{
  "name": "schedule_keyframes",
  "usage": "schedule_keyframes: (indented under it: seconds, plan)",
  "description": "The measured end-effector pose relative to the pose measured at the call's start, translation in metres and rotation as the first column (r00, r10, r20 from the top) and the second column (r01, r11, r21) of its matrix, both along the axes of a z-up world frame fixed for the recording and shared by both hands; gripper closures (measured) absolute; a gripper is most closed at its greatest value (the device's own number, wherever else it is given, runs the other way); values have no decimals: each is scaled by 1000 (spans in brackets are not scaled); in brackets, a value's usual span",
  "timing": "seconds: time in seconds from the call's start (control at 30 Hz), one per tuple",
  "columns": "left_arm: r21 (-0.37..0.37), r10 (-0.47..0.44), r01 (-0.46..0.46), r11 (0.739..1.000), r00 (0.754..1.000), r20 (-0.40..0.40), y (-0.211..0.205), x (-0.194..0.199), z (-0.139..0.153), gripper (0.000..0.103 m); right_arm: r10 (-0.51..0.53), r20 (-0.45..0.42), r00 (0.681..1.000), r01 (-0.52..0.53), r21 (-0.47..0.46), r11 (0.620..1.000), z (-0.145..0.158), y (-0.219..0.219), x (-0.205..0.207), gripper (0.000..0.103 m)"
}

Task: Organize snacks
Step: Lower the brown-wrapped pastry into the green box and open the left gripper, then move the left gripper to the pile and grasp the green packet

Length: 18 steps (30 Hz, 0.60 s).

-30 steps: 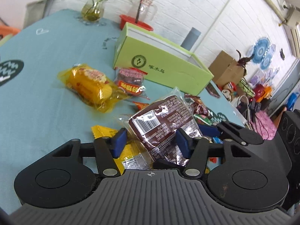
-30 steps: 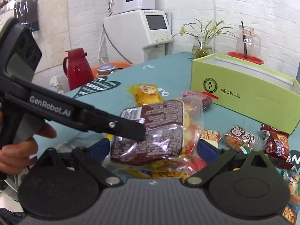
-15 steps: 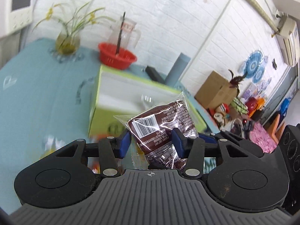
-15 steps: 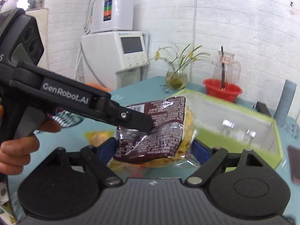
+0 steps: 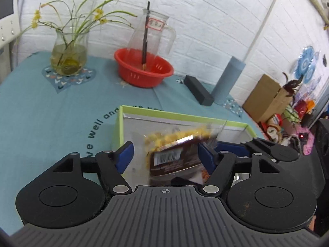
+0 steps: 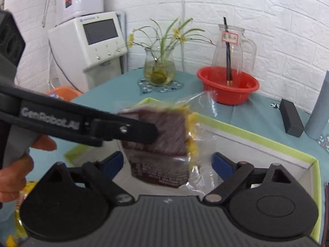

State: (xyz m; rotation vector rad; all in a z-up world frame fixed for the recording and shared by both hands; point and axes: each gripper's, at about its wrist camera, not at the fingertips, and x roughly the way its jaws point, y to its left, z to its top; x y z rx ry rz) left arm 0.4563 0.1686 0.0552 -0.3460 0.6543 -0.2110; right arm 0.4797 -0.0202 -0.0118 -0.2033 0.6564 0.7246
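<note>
Left wrist view: my left gripper (image 5: 165, 156) fingers look spread, the snack packet (image 5: 174, 158) blurred over the green box (image 5: 121, 123); my right gripper (image 6: 167, 163) stands open. Withdraw once it settles inside.

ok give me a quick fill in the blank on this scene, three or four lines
1. The snack bag is blurred above the open ____ box.
2. The glass jug stands in a ____ bowl.
3. The vase holds ____ flowers.
4. The left gripper has ____ finger pads.

Missing words: green; red; yellow; blue
</note>
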Motion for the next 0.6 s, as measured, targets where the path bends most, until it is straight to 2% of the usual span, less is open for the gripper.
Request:
schedule_keyframes:
  seconds: [0.1,0.17,0.27,0.33,0.47,0.6]
  plan:
    - [-28,9,-7,1000,998,56,5,-18,17,41,-6,34,999,5,47,999,16,-11,-15,10]
    - [-34,21,-17,999,995,100,8,-36,33,38,-6,91,996,2,52,999,29,-18,-37,10]
    - [-42,27,-21,999,987,159,10,-71,51,32,-6,151,989,-6,80,997,47,-37,-74,10]
    - [-41,27,-20,999,983,182,10,-101,58,29,-8,151,989,-9,108,994,52,-52,-101,10]
    - [-45,8,1,999,981,192,3,-158,48,26,4,114,993,-19,135,991,44,-74,-158,10]
    - [-63,9,0,998,991,134,-7,-206,19,26,-25,47,999,19,124,992,14,-87,-217,10]
